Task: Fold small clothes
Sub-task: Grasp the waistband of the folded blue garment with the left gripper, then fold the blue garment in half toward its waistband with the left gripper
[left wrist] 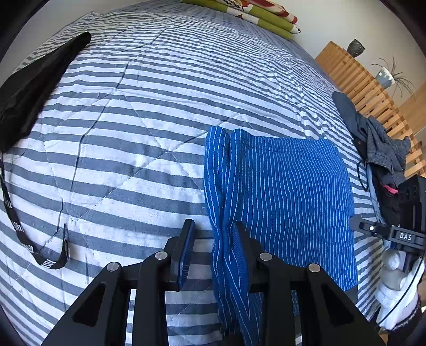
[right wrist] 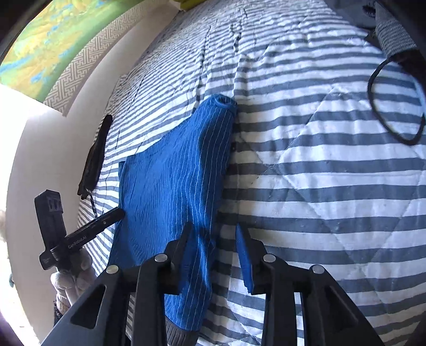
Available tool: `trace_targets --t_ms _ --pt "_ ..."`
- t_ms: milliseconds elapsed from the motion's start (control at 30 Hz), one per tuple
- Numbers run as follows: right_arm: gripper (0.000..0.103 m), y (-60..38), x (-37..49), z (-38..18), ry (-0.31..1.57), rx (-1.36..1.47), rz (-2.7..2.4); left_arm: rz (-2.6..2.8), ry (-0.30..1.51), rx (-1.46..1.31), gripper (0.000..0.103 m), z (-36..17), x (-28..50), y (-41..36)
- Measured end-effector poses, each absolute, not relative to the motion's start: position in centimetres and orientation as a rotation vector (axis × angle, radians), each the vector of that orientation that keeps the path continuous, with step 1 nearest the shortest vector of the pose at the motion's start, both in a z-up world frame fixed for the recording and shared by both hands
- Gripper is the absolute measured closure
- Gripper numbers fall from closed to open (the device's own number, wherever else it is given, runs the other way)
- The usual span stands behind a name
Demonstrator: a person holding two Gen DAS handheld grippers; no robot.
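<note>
A blue pinstriped garment (left wrist: 287,191) lies flat on the striped quilt (left wrist: 127,127), its left edge folded into a narrow ridge. My left gripper (left wrist: 213,223) is open, and that ridge runs between its fingers and lies over the right one. In the right wrist view the same blue garment (right wrist: 170,186) stretches away to a rolled tip. My right gripper (right wrist: 213,226) is open at the garment's near end, with cloth over its left finger and bare quilt (right wrist: 332,186) under the right one. A white-gloved hand (left wrist: 396,282) holds the right gripper's handle.
A black garment (left wrist: 32,87) and a lettered black strap (left wrist: 16,226) lie at the left. Dark grey clothes (left wrist: 378,149) are piled at the bed's right edge, beside a wooden slatted frame (left wrist: 367,87). Folded green bedding (left wrist: 253,13) sits far back. A black cord loop (right wrist: 394,111) lies on the quilt.
</note>
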State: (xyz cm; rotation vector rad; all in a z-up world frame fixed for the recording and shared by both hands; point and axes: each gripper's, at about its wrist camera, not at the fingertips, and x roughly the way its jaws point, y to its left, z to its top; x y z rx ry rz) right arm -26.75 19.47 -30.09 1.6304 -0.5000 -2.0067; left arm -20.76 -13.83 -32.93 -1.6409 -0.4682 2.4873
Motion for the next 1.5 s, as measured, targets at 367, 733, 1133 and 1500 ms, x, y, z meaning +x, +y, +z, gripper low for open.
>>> trace_targets --t_ms 367,733,1133,1500 --pt "0.101 19.5 -26.0 -28.8 -0.591 1.525 -1.970 2.450 -0.594 -1.550 0.099 -31.5 -19.7 -14.4" --pt "0.101 23.0 -19.3 -20.2 -0.636 1.289 -2.030 2.469 -0.651 -1.313 0.099 -22.2 -11.1 -14.2" --pt "0.101 25.2 -10.7 -18.5 -0.662 1.316 -1.985 2.402 -0.591 -1.423 0.099 -19.2 -2.4 -12.4" --pt "0.101 24.3 -22.1 -28.5 -0.741 1.608 -1.990 2.328 -0.764 -1.656 0.099 -29.5 -15.2 -13.2"
